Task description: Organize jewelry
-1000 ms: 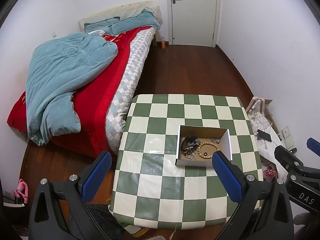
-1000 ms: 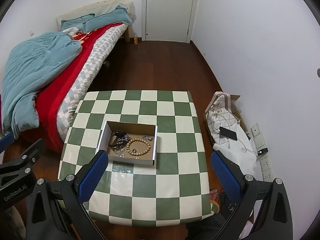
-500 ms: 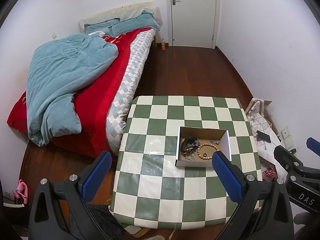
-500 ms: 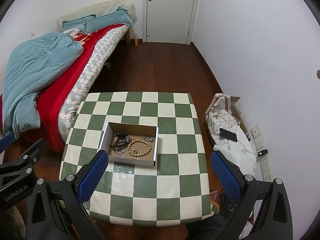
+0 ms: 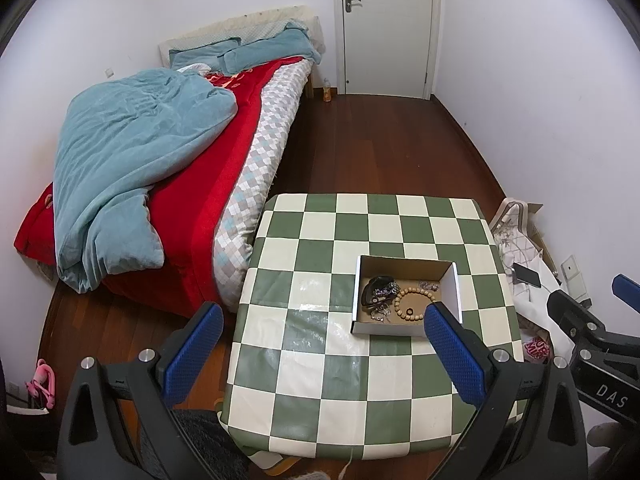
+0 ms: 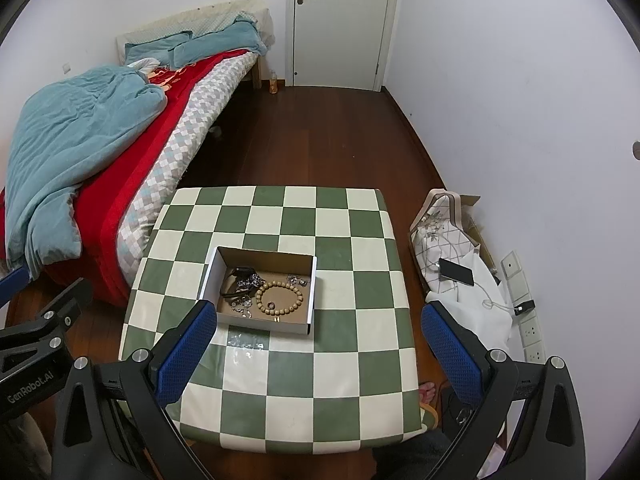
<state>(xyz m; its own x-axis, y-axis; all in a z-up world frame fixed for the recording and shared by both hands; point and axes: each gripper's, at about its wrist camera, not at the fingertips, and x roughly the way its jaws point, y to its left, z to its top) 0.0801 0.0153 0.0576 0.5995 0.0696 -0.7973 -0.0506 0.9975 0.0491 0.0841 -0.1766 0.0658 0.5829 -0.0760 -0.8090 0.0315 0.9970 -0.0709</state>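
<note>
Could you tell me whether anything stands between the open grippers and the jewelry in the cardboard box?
Nothing visible does. The cardboard box is open-topped on the checkered table, with the bead bracelet exposed; only its low walls surround it.

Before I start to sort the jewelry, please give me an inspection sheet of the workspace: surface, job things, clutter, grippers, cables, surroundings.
Surface: green and cream checkered table, a glossy wet-looking patch in front of the box.
Job's things: open cardboard box on the table; inside, a wooden bead bracelet, a dark tangle of chains to its left, small silvery pieces at the back.
Clutter: nothing seen on the table outside the box.
Grippers: left gripper open, empty, above the near table edge; right gripper open, empty.
Cables: white cable on the floor pile, leading to a wall socket.
Surroundings: bed left, closed door, phone on fabric at right.
</note>
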